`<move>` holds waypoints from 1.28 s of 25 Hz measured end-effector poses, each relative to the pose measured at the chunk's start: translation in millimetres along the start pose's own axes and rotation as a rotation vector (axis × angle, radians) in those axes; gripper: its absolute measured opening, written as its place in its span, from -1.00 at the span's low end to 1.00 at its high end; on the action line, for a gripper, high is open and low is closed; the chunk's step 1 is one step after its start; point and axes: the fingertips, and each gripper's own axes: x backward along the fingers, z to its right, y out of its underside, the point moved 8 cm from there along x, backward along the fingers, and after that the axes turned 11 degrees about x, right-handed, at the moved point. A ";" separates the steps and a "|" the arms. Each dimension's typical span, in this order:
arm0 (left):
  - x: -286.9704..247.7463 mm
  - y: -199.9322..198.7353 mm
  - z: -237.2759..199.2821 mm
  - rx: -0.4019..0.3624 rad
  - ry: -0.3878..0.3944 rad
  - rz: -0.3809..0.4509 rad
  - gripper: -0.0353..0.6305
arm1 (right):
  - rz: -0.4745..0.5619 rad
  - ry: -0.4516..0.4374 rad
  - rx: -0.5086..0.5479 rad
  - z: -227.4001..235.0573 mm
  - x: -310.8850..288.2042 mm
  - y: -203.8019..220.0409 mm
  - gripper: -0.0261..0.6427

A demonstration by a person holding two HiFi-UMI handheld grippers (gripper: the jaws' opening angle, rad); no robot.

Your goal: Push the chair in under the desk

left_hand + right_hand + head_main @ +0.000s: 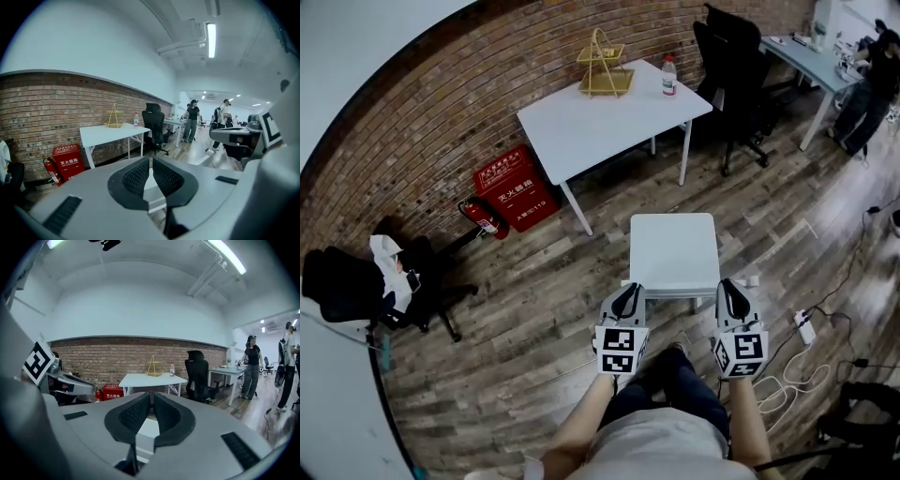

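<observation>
Chair (pixel 673 246): white, square seat, standing on the wooden floor (pixel 534 291) well apart from the desk (pixel 600 117). A strip of bare boards lies between its far edge and the desk's front edge.

Desk: white, set at an angle near the brick wall (pixel 441 122), with the space between its legs open. It carries a wire basket (pixel 602 66) and a bottle (pixel 669 75) towards the back.

Left gripper (pixel 626 298): at the near left corner of the chair, jaws clenched and empty. Its own view (pixel 151 164) shows the pads together, with a sliver of white seat below them.

Right gripper (pixel 731 289): at the near right corner, jaws likewise clenched on nothing (pixel 152 401).

Open room: wide floor lies to the left of the chair. A power strip (pixel 805 326) and loose cables lie on the floor near its right side. A black office chair (pixel 731 66) stands just right of the desk. A red cabinet (pixel 516 187) and a fire extinguisher (pixel 485 217) stand against the wall at the desk's left.

Hard to tell: whether either gripper tip touches the chair's near edge. The chair's legs are mostly hidden beneath the seat. A person (pixel 872 80) at upper right is cut off by the picture's edge.
</observation>
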 end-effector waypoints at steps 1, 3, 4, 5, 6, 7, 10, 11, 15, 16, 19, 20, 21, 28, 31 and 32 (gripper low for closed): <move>-3.1 -1.6 0.5 -0.008 -0.006 0.000 -0.84 | -0.010 -0.009 0.007 6.7 -2.2 2.5 -0.87; -8.7 -3.4 2.7 -0.029 -0.020 -0.006 -0.84 | -0.033 -0.029 0.029 21.6 -4.9 9.2 -0.87; -11.2 -3.6 3.9 -0.048 -0.028 -0.011 -0.84 | -0.045 -0.039 0.044 29.4 -5.7 12.9 -0.87; -13.3 -3.5 4.9 -0.074 -0.037 -0.013 -0.84 | -0.057 -0.051 0.060 37.1 -6.1 16.7 -0.87; -15.1 -3.2 5.5 -0.100 -0.046 -0.016 -0.84 | -0.068 -0.063 0.072 44.5 -6.0 20.3 -0.87; -16.7 -2.7 5.5 -0.118 -0.055 -0.023 -0.84 | -0.077 -0.078 0.081 51.6 -5.9 23.7 -0.87; -22.7 2.6 3.8 -0.123 -0.084 -0.067 -0.67 | -0.116 -0.137 0.100 70.8 -5.0 35.6 -0.51; -24.1 5.6 3.5 -0.122 -0.089 -0.084 -0.61 | -0.133 -0.157 0.104 76.2 -4.7 40.7 -0.18; -26.0 17.1 2.8 -0.135 -0.087 -0.123 -0.40 | -0.176 -0.182 0.078 94.7 -5.7 61.7 -0.16; -26.0 19.7 2.8 -0.134 -0.090 -0.122 -0.36 | -0.184 -0.193 0.068 98.6 -6.4 66.5 -0.16; -26.1 23.5 4.8 -0.119 -0.090 -0.128 -0.27 | -0.213 -0.274 0.059 104.9 -8.7 77.9 -0.07; -26.9 24.8 4.6 -0.109 -0.080 -0.137 -0.22 | -0.222 -0.302 0.063 106.0 -10.2 80.4 -0.03; -27.8 26.2 3.7 -0.095 -0.067 -0.147 -0.12 | -0.228 -0.323 0.067 107.2 -12.2 82.5 -0.01; -33.4 39.1 -8.1 -0.069 -0.030 -0.205 0.17 | -0.255 -0.412 0.054 117.5 -25.8 105.1 0.05; -37.1 37.1 -17.1 -0.049 -0.017 -0.192 0.20 | -0.271 -0.464 0.070 114.5 -31.1 108.4 0.08; -38.7 36.7 -21.3 -0.049 -0.015 -0.194 0.21 | -0.280 -0.477 0.084 112.8 -32.7 109.1 0.09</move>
